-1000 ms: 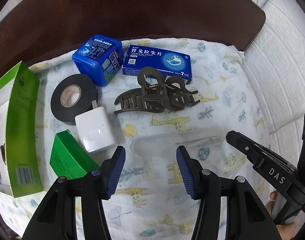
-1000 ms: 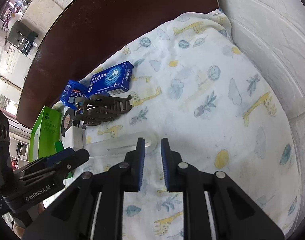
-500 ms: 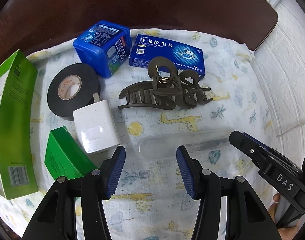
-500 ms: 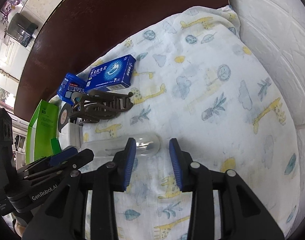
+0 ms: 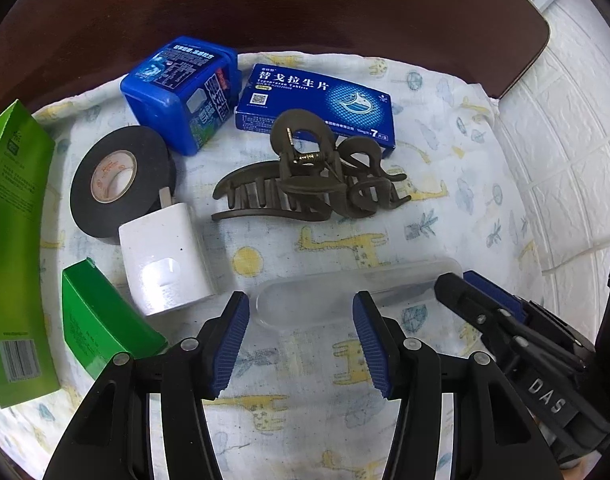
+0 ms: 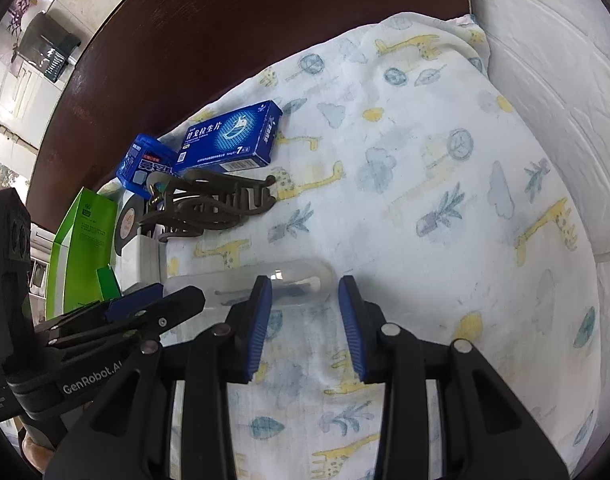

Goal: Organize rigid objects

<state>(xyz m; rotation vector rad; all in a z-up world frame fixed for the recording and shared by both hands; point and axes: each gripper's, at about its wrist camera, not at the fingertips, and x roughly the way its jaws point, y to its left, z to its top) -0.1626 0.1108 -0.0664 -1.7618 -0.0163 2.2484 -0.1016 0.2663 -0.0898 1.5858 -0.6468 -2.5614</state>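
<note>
Printed cloth [image 5: 445, 208] w/ giraffes & clouds spread over dark wood table [image 5: 305, 8]; clear plastic case [image 5: 357, 296] lying flat on it, nearest both tools, long side running L–R. Left gripper [image 5: 301, 336] parked just short of case's L end, blue pads apart at a middling gap, nothing between them but cloth. Right gripper [image 6: 305, 320] at case's other end, rounded tip poking into the gap; jaws just been opening, pads now clear of the case, not pressing it. Behind the case: brown hair claw [image 5: 313, 188] on its side; flat blue medicine box [image 5: 317, 108] beyond that, touching or nearly touching blue plastic tub [image 5: 181, 92] to its L. Black tape roll [image 5: 121, 180] flat on cloth; white charger block [image 5: 165, 256] w/ prongs toward the roll, overlapping its edge. Small green box [image 5: 101, 320] just beside charger; tall green carton [image 5: 17, 248] at far L edge.
</note>
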